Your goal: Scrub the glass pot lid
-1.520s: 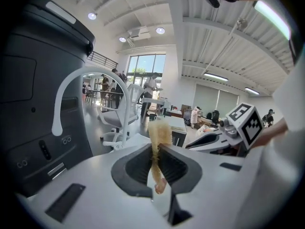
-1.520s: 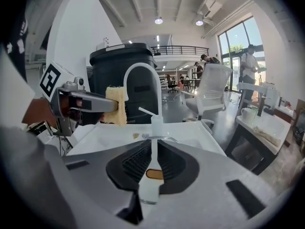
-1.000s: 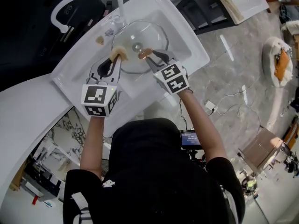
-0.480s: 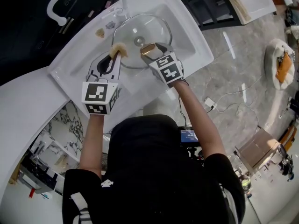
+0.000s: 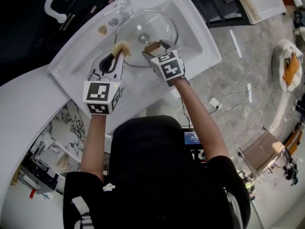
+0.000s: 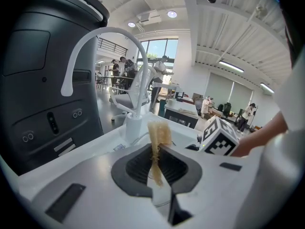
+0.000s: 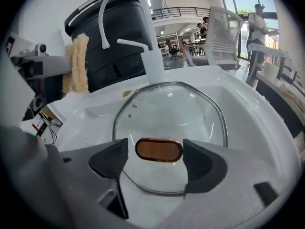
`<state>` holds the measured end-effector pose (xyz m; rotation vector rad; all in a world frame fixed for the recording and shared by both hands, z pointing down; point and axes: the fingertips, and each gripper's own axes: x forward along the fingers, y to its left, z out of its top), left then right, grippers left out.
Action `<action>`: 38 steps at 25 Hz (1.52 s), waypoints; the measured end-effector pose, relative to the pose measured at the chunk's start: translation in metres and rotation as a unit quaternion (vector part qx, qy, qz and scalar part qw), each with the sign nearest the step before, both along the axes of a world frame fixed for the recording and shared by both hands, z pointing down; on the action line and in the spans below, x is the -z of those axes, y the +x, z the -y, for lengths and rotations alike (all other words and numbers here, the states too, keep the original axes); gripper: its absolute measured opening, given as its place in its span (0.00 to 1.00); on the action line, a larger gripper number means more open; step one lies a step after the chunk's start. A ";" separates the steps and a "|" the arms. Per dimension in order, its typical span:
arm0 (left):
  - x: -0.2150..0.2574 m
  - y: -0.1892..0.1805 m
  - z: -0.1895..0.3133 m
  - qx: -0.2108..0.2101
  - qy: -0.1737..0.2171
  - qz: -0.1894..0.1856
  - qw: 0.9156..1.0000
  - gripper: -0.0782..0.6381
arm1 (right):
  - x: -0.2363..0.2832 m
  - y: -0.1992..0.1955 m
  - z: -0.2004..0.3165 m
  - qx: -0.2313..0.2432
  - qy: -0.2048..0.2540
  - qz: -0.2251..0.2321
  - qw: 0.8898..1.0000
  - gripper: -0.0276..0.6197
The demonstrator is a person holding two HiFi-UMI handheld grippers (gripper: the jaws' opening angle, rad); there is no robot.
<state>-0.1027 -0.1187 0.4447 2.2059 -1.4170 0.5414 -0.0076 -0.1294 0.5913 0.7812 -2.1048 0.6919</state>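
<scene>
The glass pot lid lies in the white sink basin. Its brown oval knob sits between the jaws of my right gripper. Those jaws have just been opening, and a gap shows on each side of the knob, so the gripper is open. My left gripper is shut on a yellowish scrub sponge. It holds the sponge upright at the lid's left rim, above the sink's near-left edge.
A curved white faucet rises at the back of the sink. A small tan scrap lies on the sink deck by it. A big dark appliance stands behind. The white counter runs off to the left.
The right gripper's jaws, closed on the lid's knob a second ago, have spread apart and let it go. The right gripper has sunk toward the basin. The left gripper keeps its sponge.
</scene>
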 end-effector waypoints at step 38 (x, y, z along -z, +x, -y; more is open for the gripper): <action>-0.058 0.002 0.031 -0.058 -0.023 0.083 0.995 0.14 | -0.008 0.002 0.002 0.027 -0.010 -0.021 0.999 0.52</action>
